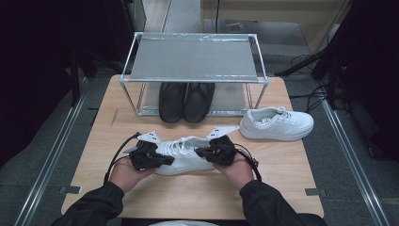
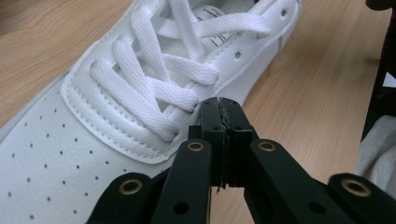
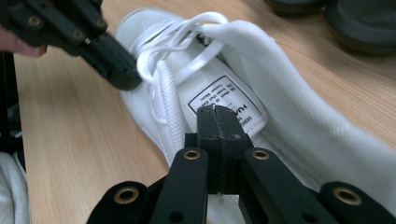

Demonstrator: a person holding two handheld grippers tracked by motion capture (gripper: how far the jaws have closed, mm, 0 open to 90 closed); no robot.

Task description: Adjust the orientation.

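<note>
Sneaker (image 1: 186,155) in white sits near the middle of the wooden table (image 1: 282,188), toe toward nine o'clock, flanked by both tools. The left gripper (image 2: 219,103) has its jaws pressed together at the lace eyelet edge; whether it pinches a lace cannot be told. The right gripper (image 3: 218,112), jaws likewise pressed together, appears to nip the tongue's rim by the label. The shoe looks light, its upper soft and yielding, sole stiffer; collar or tongue probably offer the surest hold. Its mate (image 1: 276,124) lies at two o'clock.
</note>
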